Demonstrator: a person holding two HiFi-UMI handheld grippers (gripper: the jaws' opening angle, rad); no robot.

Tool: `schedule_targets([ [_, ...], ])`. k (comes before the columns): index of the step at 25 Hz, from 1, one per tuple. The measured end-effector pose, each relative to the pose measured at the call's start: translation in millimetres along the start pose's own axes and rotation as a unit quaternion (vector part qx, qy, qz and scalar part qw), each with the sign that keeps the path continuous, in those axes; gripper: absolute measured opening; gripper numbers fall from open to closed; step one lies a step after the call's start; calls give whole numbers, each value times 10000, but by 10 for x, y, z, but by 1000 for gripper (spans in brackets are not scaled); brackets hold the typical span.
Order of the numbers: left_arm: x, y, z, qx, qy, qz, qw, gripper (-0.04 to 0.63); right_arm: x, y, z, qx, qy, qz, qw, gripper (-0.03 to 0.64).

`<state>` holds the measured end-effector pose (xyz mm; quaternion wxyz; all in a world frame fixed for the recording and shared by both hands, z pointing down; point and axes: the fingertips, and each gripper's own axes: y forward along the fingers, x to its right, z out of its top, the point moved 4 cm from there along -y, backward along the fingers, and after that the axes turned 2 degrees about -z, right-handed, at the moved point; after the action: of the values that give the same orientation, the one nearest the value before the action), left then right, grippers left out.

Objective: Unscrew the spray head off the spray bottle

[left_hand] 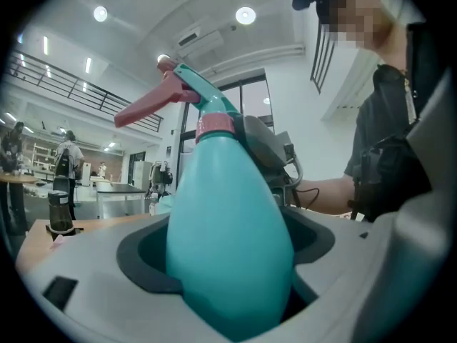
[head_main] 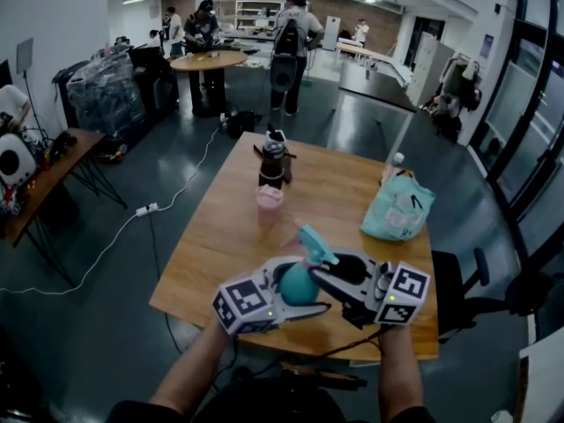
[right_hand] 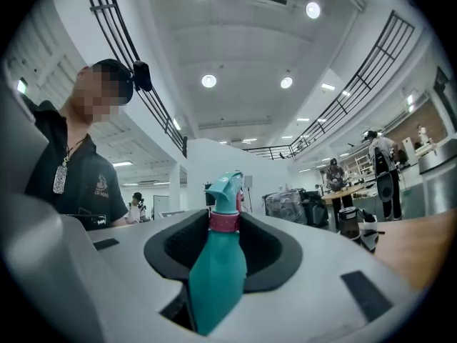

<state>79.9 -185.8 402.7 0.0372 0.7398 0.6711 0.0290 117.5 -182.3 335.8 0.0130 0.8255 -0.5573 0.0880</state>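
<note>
**Over the near edge of the counter (head_main: 220, 227): belly clamped, collar not yet taken**

Finds the spray bottle (head_main: 298, 285) apparently held off the wood, upright with a slight lean. Has it clamped round its wide belly by the left hand-held gripper (head_main: 295, 291). Has the right hand-held gripper (head_main: 333, 271) set wide about the neck, with dark pad showing on both sides of the pink collar (right_hand: 224, 221) and no visible press.

Probably handles light: smooth, rounded teal plastic. Likely to give under a hard squeeze, and to spin in the jaws once the twist goes on. Best braced low on the belly, as now. Best taken at the collar for the turn, not at the spray head (head_main: 317, 243) or its trigger (left_hand: 146, 106), which would likely flex.

From the head view: shows both hand-held grippers meeting from either side. Also shows a dark flask (head_main: 274, 161), a pink cup (head_main: 269, 198) and a teal bag (head_main: 398, 208) well apart, farther along the counter. Hides the collar. From the right gripper view: puts the collar level with the jaw tips and shows the gaps beside it. From the left gripper view: fills with the belly wedged between the jaws, and shows the trigger's reddish-pink plainly.
</note>
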Motion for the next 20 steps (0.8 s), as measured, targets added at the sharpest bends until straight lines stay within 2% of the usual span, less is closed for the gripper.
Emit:
schedule_targets([
  [6,-154,-32,55,153,-82,394,9991,426,25,34,33,64,-200,-546,9983,153],
  [12,-317,-84,36,151,-113,975,9951,426,37,32,65,277,-284,-1357,9900,153],
  [20,-445,-88,-35,-98,-25,1596,9871,426,16,246,34,-61,-465,-2281,9725,153],
])
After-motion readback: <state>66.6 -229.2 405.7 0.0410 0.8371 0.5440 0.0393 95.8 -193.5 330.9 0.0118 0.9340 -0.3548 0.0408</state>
